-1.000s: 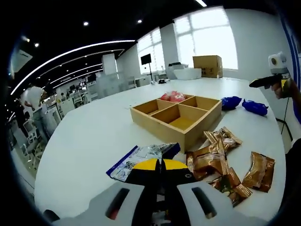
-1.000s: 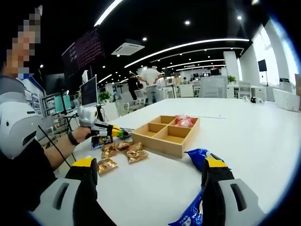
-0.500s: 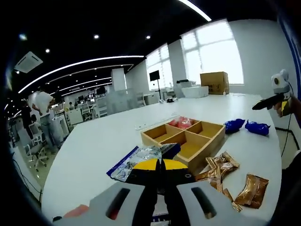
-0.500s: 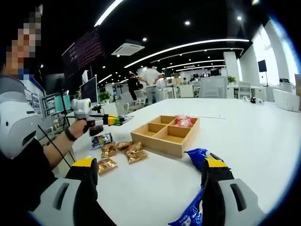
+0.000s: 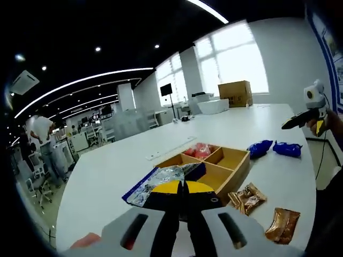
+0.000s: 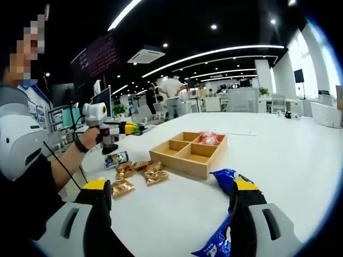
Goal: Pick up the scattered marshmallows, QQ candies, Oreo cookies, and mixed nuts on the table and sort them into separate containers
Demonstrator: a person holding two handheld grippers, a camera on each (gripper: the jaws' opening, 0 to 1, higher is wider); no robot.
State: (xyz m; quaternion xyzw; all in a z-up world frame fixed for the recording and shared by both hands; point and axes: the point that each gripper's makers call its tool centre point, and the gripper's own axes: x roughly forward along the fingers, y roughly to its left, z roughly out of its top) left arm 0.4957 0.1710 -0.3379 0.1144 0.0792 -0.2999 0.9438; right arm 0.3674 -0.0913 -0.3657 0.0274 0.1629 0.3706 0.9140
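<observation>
Left gripper (image 5: 183, 188) jaws pinched tight on a blue-and-silver cookie packet (image 5: 162, 178), held up near the wooden divided tray (image 5: 233, 170). Right gripper (image 6: 171, 199) jaws wide apart, gripping nothing; a blue wrapper (image 6: 225, 177) lies by its right jaw. Gold nut packets (image 6: 140, 171) sit left of the tray

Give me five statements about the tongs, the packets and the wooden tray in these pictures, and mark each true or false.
1. The left tongs are shut on a silver and blue packet. True.
2. The right tongs are shut. False: their jaws stand wide apart.
3. The wooden tray holds red packets in one compartment. True.
4. The gold packets lie inside the tray. False: they lie on the table beside it.
5. A blue packet lies by the right tongs. True.
</observation>
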